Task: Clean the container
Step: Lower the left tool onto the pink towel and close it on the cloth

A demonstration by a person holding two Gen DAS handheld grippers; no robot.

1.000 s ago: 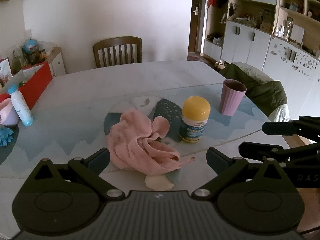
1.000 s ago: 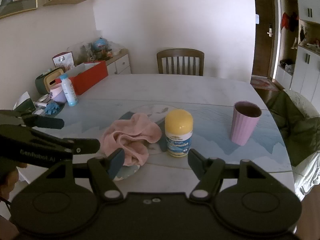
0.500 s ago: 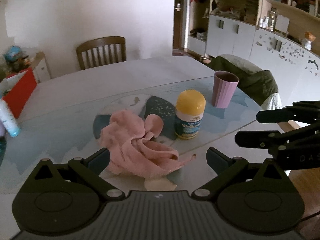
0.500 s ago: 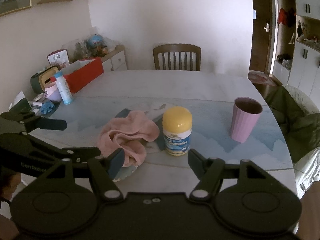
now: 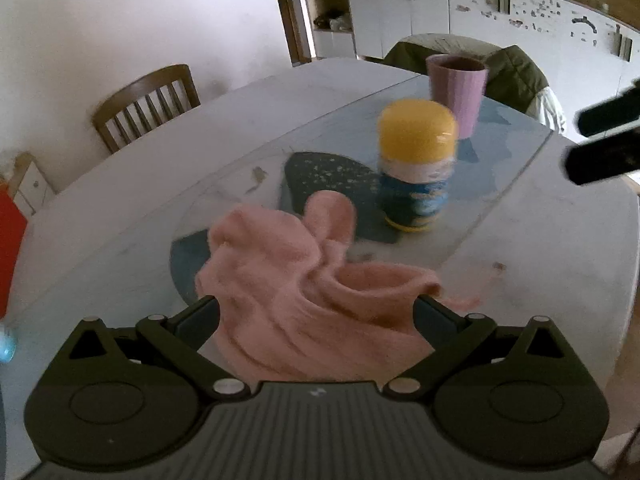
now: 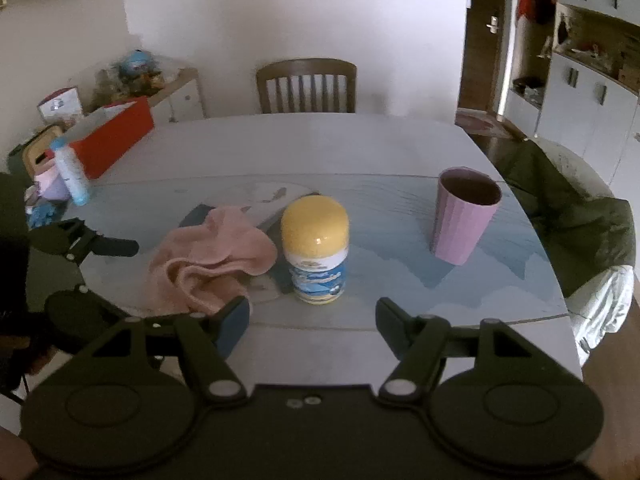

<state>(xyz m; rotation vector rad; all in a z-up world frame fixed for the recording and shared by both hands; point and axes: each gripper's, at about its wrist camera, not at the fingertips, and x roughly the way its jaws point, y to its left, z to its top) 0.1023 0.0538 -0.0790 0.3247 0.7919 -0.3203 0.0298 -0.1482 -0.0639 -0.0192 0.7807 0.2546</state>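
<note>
On the desk (image 6: 360, 148), your left hand-held gripper (image 5: 316, 312) is spread wide around the pink cloth (image 5: 304, 292). Your right hand-held gripper (image 6: 312, 312), equally wide and empty, faces the yellow-capped container (image 6: 315, 248) just beyond.

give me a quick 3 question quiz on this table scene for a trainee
1. True or false: the left tool is already shut on the pink cloth.
2. Which stands nearest the cloth? A) pink cup B) yellow-capped bottle C) red box
3. Fill in: the bottle's cap is ____ (on/off).

Key:
1. False; its fingers are spread either side of the cloth.
2. B
3. on
</note>
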